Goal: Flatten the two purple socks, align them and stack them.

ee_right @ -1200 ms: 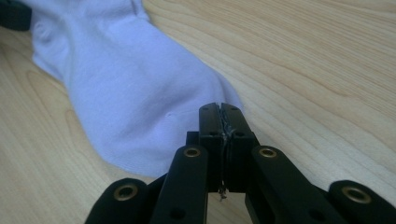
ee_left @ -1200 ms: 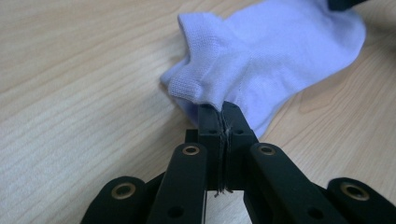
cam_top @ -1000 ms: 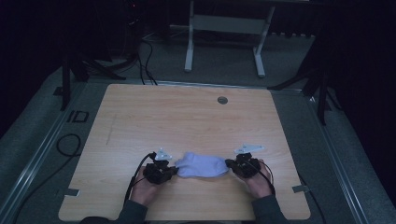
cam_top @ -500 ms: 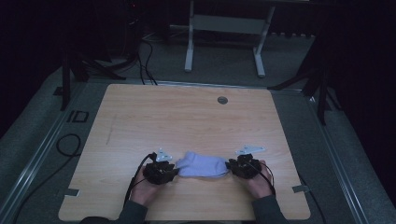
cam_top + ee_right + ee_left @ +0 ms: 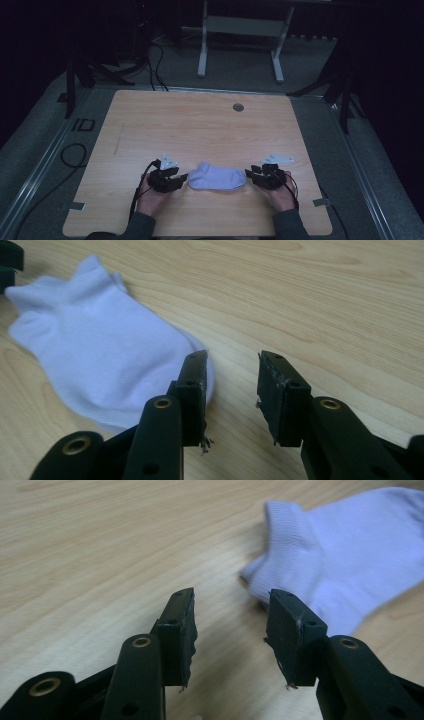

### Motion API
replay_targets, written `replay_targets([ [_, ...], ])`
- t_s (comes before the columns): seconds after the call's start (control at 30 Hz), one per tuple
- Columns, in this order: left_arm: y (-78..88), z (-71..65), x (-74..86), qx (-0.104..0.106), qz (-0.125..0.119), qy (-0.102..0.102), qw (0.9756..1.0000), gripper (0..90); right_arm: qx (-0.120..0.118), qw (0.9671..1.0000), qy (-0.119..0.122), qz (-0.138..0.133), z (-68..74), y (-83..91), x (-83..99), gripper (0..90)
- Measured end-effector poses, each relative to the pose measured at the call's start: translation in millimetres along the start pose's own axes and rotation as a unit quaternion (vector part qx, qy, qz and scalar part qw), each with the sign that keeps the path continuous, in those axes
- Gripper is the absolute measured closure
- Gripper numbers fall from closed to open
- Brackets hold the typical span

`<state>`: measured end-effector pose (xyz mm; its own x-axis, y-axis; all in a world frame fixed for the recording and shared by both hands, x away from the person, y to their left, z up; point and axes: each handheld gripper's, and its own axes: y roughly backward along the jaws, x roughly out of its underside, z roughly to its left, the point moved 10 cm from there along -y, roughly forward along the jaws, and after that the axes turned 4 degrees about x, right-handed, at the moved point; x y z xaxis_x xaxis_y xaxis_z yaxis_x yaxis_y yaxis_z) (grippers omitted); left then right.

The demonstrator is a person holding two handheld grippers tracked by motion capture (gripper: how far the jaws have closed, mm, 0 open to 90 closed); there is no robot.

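A white ankle sock lies flat on the wooden worktop, near the edge closest to the person, its cuff end turned toward the left tongs and its toe end toward the right tongs. Both tongs sit just beside the sock, one at each end, and both have just been opening, with nothing between their jaws. In the left gripper view the left tongs stand released over bare wood, the ribbed cuff of the sock just beyond the right-hand jaw. In the right gripper view the right tongs stand released too, the toe of the sock lying just behind the left-hand jaw. Far from the sock, a round grommet marks the worktop's far edge.
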<state>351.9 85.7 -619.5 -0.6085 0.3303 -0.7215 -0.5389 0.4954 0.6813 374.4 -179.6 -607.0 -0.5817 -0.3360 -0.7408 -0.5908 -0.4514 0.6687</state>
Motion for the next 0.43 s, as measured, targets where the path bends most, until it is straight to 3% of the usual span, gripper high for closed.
replay_targets([
  [0.2,-3.9,13.4,1.0,-0.033,0.002,0.016,0.9993,53.7,0.022,0.9997,-0.010,0.003,-15.3,-1.9,5.1,63.6],
  [0.43,-4.8,22.5,2.3,-0.047,0.003,0.033,0.9983,53.3,0.053,0.9983,-0.025,0.004,-38.3,1.1,10.8,63.0],
])
